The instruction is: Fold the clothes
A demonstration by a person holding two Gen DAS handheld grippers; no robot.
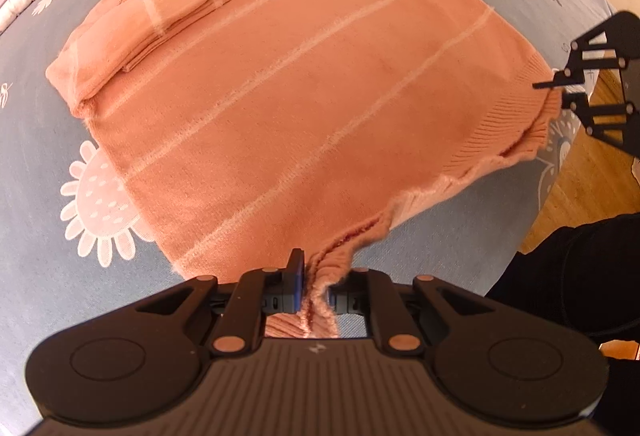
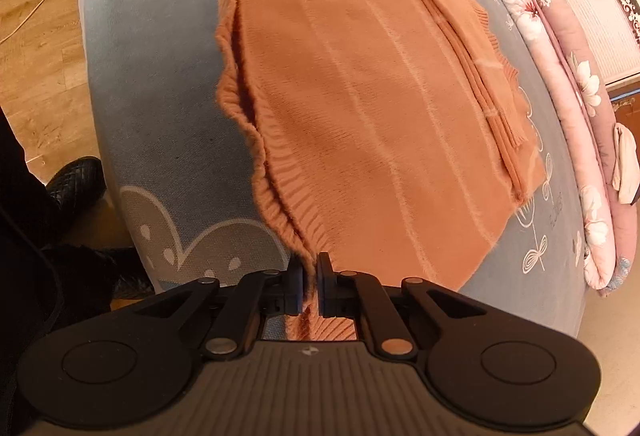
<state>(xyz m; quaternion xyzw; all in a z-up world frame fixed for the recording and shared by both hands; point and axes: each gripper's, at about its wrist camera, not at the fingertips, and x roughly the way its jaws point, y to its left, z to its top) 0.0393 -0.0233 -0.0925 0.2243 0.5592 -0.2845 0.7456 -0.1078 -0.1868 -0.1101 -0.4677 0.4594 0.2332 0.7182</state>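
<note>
An orange knitted sweater [image 1: 304, 84] with thin pale stripes lies flat on a grey-blue flowered bedsheet [image 1: 36, 140], its sleeves folded across the upper body. My left gripper [image 1: 316, 276] is shut on one corner of the ribbed hem, which bunches up between the pads. My right gripper [image 2: 310, 276] is shut on the other hem corner, with the ribbed edge [image 2: 240, 104] running away from it in waves. In the left wrist view the right gripper [image 1: 560, 92] shows at the far right, pinching that hem corner. The sweater [image 2: 360, 96] fills the middle of the right wrist view.
A rolled pink floral quilt [image 2: 560, 84] lies along the far side of the bed. Wooden floor [image 2: 36, 36] with a pale cable lies beside the bed edge. A person's dark trouser leg [image 1: 580, 276] and a black quilted shoe [image 2: 76, 176] stand close to the bed.
</note>
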